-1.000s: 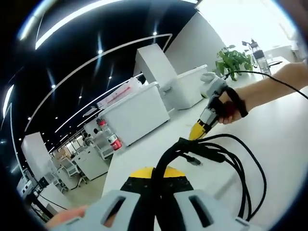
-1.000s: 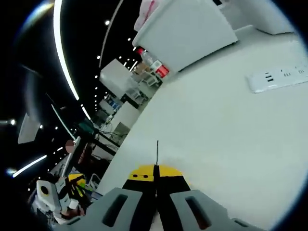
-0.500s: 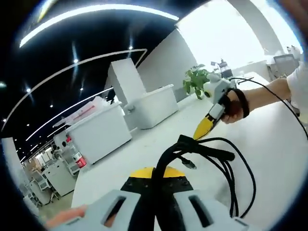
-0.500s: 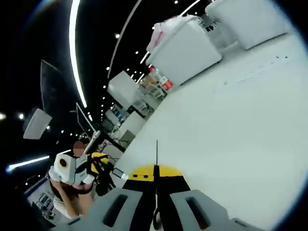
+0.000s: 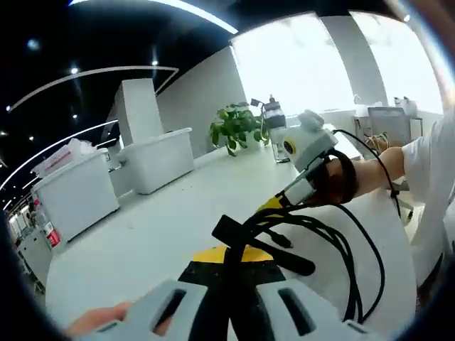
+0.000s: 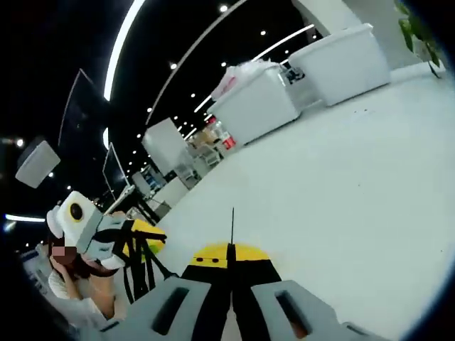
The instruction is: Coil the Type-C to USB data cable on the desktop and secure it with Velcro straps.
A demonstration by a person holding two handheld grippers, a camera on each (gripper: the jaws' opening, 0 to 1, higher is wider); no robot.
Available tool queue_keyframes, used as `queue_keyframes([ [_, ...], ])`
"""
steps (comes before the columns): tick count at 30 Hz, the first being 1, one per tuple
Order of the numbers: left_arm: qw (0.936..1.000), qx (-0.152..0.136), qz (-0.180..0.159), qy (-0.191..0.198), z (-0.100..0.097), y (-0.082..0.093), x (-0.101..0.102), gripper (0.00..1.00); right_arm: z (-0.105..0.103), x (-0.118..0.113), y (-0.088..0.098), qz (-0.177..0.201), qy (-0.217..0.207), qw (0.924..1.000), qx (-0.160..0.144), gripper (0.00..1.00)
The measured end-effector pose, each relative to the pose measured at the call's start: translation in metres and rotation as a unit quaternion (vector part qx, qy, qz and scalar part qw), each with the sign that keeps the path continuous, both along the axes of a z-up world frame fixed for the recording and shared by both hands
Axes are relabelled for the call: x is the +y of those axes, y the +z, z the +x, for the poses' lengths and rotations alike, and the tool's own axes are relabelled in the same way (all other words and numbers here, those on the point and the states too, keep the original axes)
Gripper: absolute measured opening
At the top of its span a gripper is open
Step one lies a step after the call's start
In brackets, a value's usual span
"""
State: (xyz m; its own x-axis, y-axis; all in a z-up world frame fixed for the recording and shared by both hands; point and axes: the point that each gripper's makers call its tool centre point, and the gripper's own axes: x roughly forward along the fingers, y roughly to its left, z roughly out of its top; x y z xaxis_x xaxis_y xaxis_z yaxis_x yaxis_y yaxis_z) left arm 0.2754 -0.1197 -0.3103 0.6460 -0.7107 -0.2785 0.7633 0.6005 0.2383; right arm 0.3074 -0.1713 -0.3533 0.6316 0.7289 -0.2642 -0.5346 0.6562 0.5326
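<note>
- I judged the coiling done and the securing step in hand: the black cable (image 5: 334, 249) hung in several loops, lifted above the white bench (image 5: 142, 227) rather than lying on it.
- My left hand-held gripper (image 5: 231, 273) had its jaws pinched narrow on the gathered neck of the cable, the loops spilling off to its right.
- A flat black strap (image 5: 234, 234), probably the Velcro, stuck out from that bundle just above the jaws; I could not tell how far it was wrapped.
- My right hand-held gripper (image 6: 231, 273) had its jaws pressed together on a thin dark sliver, which I took for the strap's or cable's end; I could not confirm which.
- The next move, I reckoned, called for drawing the strap round the neck and pressing it closed while the left held firm.
- Open room was good: bare bench lay ahead, with white bins (image 5: 153, 160), a plant (image 5: 234, 128) and a bottle (image 5: 274, 121) well apart along the far edge.
</note>
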Motion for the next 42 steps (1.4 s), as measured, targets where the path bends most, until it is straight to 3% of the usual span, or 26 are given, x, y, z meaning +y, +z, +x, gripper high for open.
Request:
queue_keyframes([
  [3, 0.9998, 0.021, -0.001, -0.007, 0.001, -0.010, -0.012, 0.05, 0.005, -0.006, -0.004, -0.015, -0.002, 0.9998, -0.009, 0.00],
  [7, 0.9994, 0.032, -0.001, -0.012, 0.002, -0.017, -0.027, 0.05, 0.011, -0.011, -0.003, -0.035, 0.001, 0.9984, -0.046, 0.02],
  [8, 0.9994, 0.034, -0.001, -0.012, 0.002, -0.018, -0.030, 0.05, 0.013, -0.011, -0.002, -0.043, 0.010, 0.9972, -0.060, 0.06],
  [9, 0.9992, 0.036, -0.003, -0.016, 0.001, -0.018, -0.034, 0.05, 0.014, -0.012, -0.001, -0.041, 0.004, 0.9976, -0.055, 0.15],
  [11, 0.9991, 0.038, -0.002, -0.020, 0.000, -0.020, -0.041, 0.05, 0.016, -0.016, 0.005, -0.038, 0.008, 0.9969, -0.068, 0.24],
  [15, 0.9987, 0.047, 0.004, -0.017, 0.001, -0.029, -0.047, 0.05, 0.028, -0.042, 0.029, -0.008, -0.026, 0.9938, -0.108, 0.20],
  [17, 0.9985, 0.054, 0.004, -0.009, 0.003, -0.033, -0.046, 0.05, 0.025, -0.049, 0.047, 0.013, 0.007, 0.9887, -0.149, 0.18],
  [18, 0.9985, 0.054, 0.005, -0.006, 0.004, -0.035, -0.046, 0.05, 0.019, -0.047, 0.050, 0.017, 0.037, 0.9869, -0.156, 0.17],
  [20, 0.9984, 0.056, 0.007, -0.001, 0.006, -0.038, -0.046, 0.05, -0.003, -0.035, 0.047, 0.037, 0.113, 0.9842, -0.131, 0.21],
  [22, 0.9984, 0.056, 0.006, 0.000, 0.007, -0.039, -0.048, 0.05, -0.017, -0.024, 0.037, 0.043, 0.166, 0.9803, -0.097, 0.34],
  [25, 0.9997, 0.020, 0.006, -0.012, 0.004, -0.031, -0.051, 0.05, -0.022, -0.017, 0.023, 0.004, 0.195, 0.9737, -0.117, 0.33],
  [26, 0.9996, 0.017, 0.020, -0.010, 0.003, -0.033, -0.049, 0.05, -0.022, -0.013, 0.025, 0.014, 0.197, 0.9724, -0.125, 0.33],
  [29, 0.9993, 0.002, 0.036, -0.008, 0.004, -0.037, -0.047, 0.05, -0.024, -0.006, 0.022, 0.015, 0.233, 0.9674, -0.098, 0.33],
  [31, 0.9994, 0.004, 0.034, -0.008, 0.006, -0.038, -0.046, 0.05, -0.033, -0.001, 0.019, 0.011, 0.269, 0.9599, -0.078, 0.37],
  [33, 0.9993, 0.000, 0.036, -0.006, 0.007, -0.038, -0.045, 0.05, -0.041, 0.005, 0.026, 0.030, 0.295, 0.9523, -0.070, 0.40],
  [34, 0.9992, -0.010, 0.039, -0.008, 0.007, -0.037, -0.046, 0.05, -0.039, 0.005, 0.021, 0.020, 0.292, 0.9547, -0.056, 0.40],
  [36, 0.9987, -0.022, 0.045, -0.009, 0.006, -0.034, -0.048, 0.05, -0.034, 0.006, 0.001, -0.044, 0.293, 0.9532, -0.061, 0.32],
  [38, 0.9968, -0.034, 0.072, -0.001, 0.008, -0.037, -0.044, 0.05, -0.036, 0.010, 0.002, -0.025, 0.301, 0.9517, -0.054, 0.20],
  [39, 0.9971, -0.035, 0.068, -0.002, 0.008, -0.038, -0.044, 0.05, -0.039, 0.013, 0.006, -0.011, 0.304, 0.9514, -0.044, 0.12],
  [40, 0.9969, -0.040, 0.068, -0.005, 0.007, -0.038, -0.043, 0.06, -0.043, 0.014, 0.010, 0.001, 0.309, 0.9502, -0.042, 0.10],
  [42, 0.9971, -0.046, 0.053, -0.030, 0.002, -0.035, -0.045, 0.10, -0.038, 0.013, 0.009, -0.010, 0.300, 0.9524, -0.054, 0.08],
])
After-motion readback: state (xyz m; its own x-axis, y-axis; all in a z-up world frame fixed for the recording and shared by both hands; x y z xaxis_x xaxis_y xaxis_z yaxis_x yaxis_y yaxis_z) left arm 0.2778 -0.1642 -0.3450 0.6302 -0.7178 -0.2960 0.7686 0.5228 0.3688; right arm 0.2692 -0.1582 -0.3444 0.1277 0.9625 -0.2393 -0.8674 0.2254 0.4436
